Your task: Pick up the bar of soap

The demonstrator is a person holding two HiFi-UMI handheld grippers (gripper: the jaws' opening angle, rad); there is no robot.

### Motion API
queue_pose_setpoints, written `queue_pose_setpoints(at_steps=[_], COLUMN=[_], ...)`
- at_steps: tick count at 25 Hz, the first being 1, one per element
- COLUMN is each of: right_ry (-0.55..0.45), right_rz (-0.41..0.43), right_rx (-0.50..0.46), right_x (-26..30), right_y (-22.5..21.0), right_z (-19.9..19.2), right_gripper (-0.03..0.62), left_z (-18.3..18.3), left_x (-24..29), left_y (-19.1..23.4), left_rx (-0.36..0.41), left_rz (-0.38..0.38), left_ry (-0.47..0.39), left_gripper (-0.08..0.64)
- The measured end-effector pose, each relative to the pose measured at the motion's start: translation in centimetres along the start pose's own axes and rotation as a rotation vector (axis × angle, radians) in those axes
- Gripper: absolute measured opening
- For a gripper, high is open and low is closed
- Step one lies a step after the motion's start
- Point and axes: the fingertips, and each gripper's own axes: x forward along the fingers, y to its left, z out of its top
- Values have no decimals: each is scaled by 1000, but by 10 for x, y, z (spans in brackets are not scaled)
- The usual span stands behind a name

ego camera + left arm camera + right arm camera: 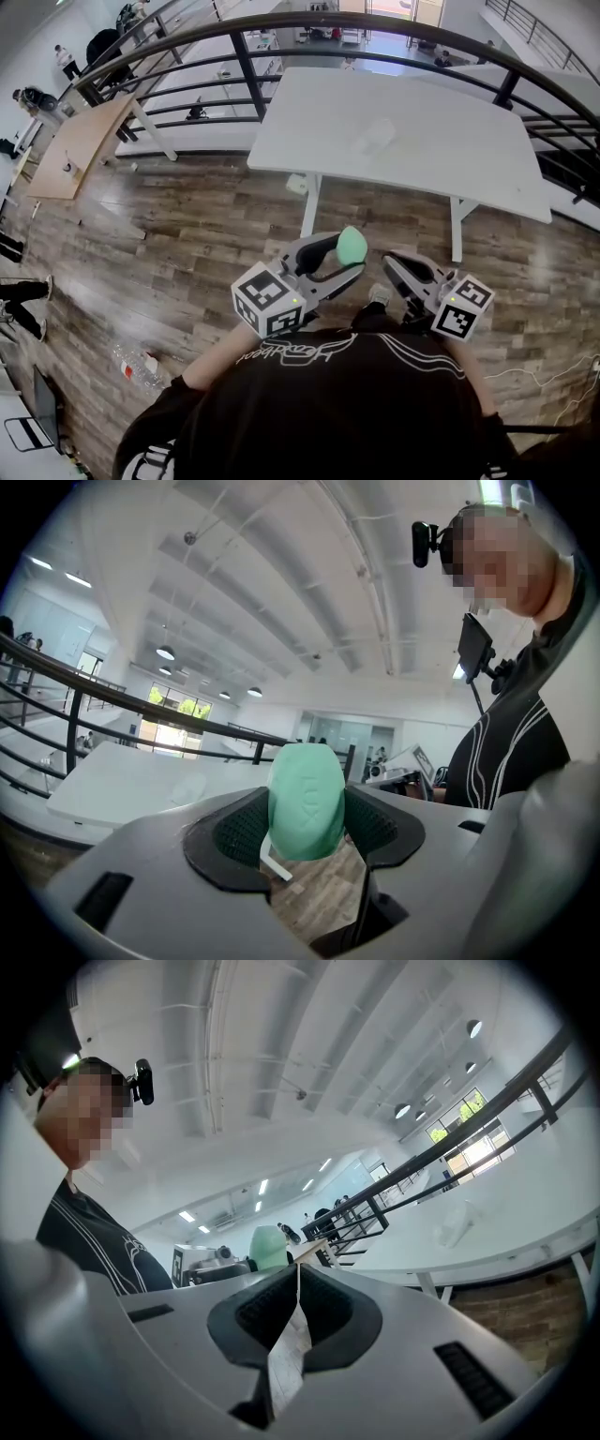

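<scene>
A mint-green bar of soap (352, 246) is clamped between the tips of my left gripper (345, 251), held up in the air in front of the person's chest. In the left gripper view the soap (307, 800) stands upright between the two black pads, and the left gripper (306, 819) is shut on it. My right gripper (392, 263) hovers just to the right, its jaws pressed together on nothing. The right gripper view shows the right gripper (295, 1283) shut, with the soap (269, 1245) visible beyond it.
A white table (469, 150) stands ahead, with a small clear wrapper (372, 137) lying on it. A black railing (281, 28) curves behind it. The floor is wood plank, with a plastic bottle (139, 366) lying at the lower left. A wooden table (80, 145) is at far left.
</scene>
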Motion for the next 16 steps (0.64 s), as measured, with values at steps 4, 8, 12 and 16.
queue_pose_setpoints(at_steps=[4, 8, 12, 16], right_ry=[0, -2, -11, -7], right_rz=[-8, -21, -29, -23], right_rx=[3, 8, 5, 1], right_x=[0, -2, -4, -3], right_y=[-2, -2, -1, -1], right_z=[-3, -3, 0, -2], right_gripper=[17, 17, 17, 17], left_z=[-3, -3, -2, -3], left_x=[2, 4, 4, 6], left_y=[2, 1, -1, -2], left_rx=[-3, -6, -4, -2], left_rz=[-8, -20, -28, -31], left_ry=[6, 6, 8, 4], left_gripper=[258, 259, 259, 259])
